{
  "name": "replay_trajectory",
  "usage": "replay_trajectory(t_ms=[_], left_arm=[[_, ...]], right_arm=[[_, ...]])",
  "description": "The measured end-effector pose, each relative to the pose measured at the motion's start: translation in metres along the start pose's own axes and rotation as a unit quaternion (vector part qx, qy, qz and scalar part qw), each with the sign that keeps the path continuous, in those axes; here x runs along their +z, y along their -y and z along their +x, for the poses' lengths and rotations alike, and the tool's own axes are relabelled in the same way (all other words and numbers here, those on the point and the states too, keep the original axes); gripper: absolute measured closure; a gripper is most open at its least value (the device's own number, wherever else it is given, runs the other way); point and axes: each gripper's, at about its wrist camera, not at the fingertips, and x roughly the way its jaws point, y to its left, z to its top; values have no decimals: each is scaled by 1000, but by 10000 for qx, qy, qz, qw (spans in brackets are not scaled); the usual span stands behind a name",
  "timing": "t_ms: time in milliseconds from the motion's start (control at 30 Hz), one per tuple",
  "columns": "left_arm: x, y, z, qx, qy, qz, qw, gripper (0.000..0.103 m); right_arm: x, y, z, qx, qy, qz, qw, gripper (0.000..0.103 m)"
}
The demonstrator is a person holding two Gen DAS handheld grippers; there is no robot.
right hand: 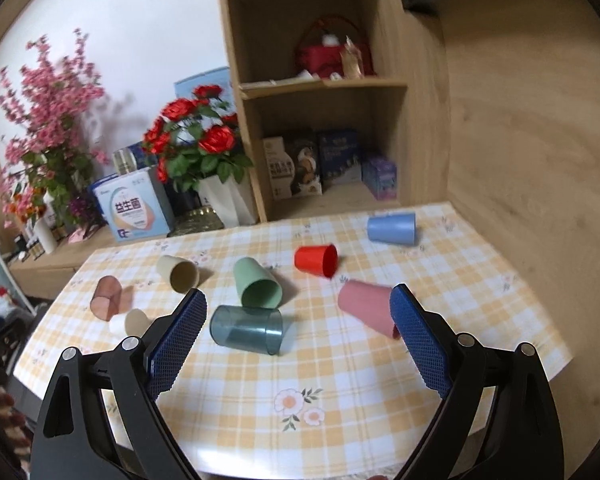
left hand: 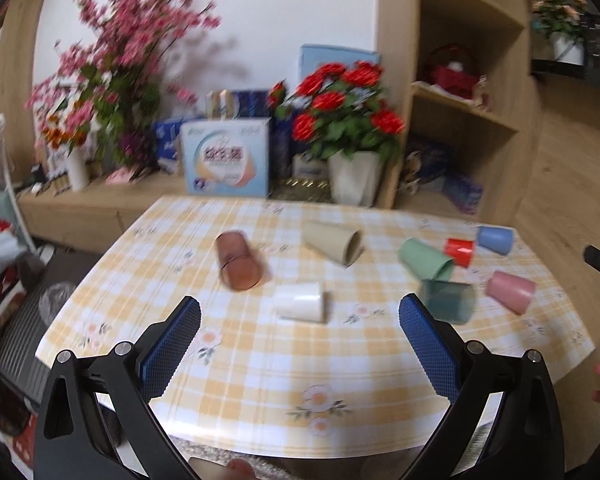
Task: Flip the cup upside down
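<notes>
- The white and blue box point(right hand: 134, 210) behind the bench carries large Chinese characters, "益生菌", readable in the right wrist view; in the left wrist view the same box point(left hand: 226, 156) is too blurred to read; the packages on the low shelf point(right hand: 328, 160) have printing too small to tell.
- The bench point(left hand: 260, 380) has a yellow checked cloth with flower prints; eight cups lie on it, all on their sides.
- The left gripper point(left hand: 300, 312) is wide open and holds nothing; the white cup point(left hand: 300, 302) lies on its side just beyond the fingertips, between the two blue pads point(left hand: 172, 352), not touching them.
- Further from the left gripper lie the brown transparent cup point(left hand: 238, 261) and the beige cup point(left hand: 334, 242).
- The right gripper point(right hand: 298, 300) is also wide open and empty; the grey-blue transparent cup point(right hand: 246, 330) lies between its fingers, close to the left pad; the pink cup point(right hand: 366, 307) lies just beside the right pad, partly hidden by it; whether they touch cannot be told.
- The green cup point(right hand: 257, 283) lies just behind the grey-blue one, its mouth toward the camera; the red cup point(right hand: 317, 260) and the blue cup point(right hand: 392, 229) lie further away, well apart from the gripper.
- A pot of red roses point(right hand: 196, 148) and pink blossoms point(right hand: 44, 120) stand behind the bench.
</notes>
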Motion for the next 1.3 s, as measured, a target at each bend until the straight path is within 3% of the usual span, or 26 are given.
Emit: replay_trajectory(t_ms=[167, 300, 433, 667, 733, 800, 900, 967, 1100, 1300], left_arm=[[-8, -33, 34, 353, -584, -356, 9970, 6], [-14, -53, 58, 702, -872, -439, 9927, 6], [-6, -70, 79, 702, -993, -689, 9902, 6], [44, -89, 152, 418, -1266, -997, 9860, 9], [60, -99, 188, 189, -1541, -1211, 9804, 19], [68, -107, 217, 32, -1795, -1442, 9731, 21], [72, -124, 262, -44, -2178, -1957, 9562, 21], [73, -130, 286, 160, -2344, -2130, 9484, 21], [67, -135, 319, 285, -2652, -2220, 9379, 21], [54, -132, 340, 433, -2859, -2108, 9338, 21]], right_arm=[[-15, -2, 38, -43, -289, -106, 9995, 13], [-25, -1, 66, 234, -765, 28, 9968, 13], [-36, -10, 87, -44, -1025, -259, 9944, 13], [-44, -12, 106, 28, -1158, -372, 9926, 13], [-46, -10, 110, 17, -1212, -392, 9918, 13], [-48, -5, 114, 42, -1298, -335, 9910, 13], [-50, 1, 121, 28, -1426, -263, 9894, 13], [-49, 5, 126, -7, -1470, -225, 9889, 13], [-48, 9, 133, -62, -1501, -159, 9885, 13], [-52, 8, 142, -47, -1636, -131, 9864, 13]])
